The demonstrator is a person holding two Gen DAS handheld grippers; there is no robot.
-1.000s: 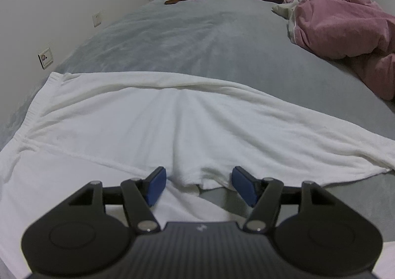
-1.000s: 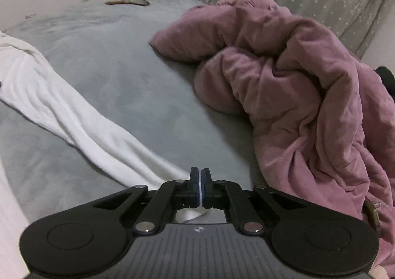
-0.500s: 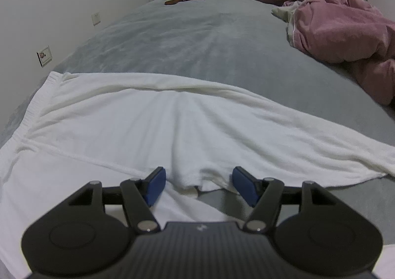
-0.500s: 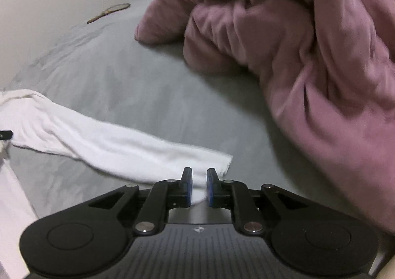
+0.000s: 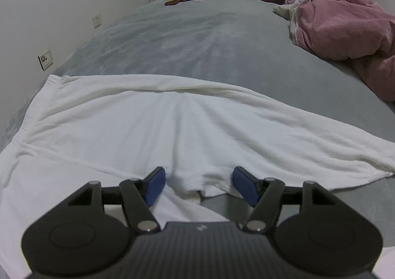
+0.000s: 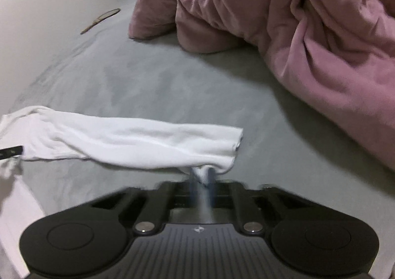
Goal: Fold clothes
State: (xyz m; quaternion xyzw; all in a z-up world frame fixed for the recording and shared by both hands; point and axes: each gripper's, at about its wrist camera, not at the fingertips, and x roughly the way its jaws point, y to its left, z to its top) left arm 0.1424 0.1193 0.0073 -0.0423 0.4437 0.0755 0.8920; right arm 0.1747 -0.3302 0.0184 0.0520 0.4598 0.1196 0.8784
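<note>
Right gripper (image 6: pixel 201 177) is pinching the white garment's (image 5: pixel 187 125) leg end (image 6: pixel 222 145) at lower centre w/ jaws closing, so imo it's needing a slow, low carry-over, left gripper (image 5: pixel 197 182) hanging half open, holding nothing, over the crotch.

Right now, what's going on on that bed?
A person is folding a white garment spread on the grey bed. The right tongs have pinched the near edge of its sleeve end. The left tongs hover open at the garment's near edge. A pink quilt lies bunched beyond.
</note>
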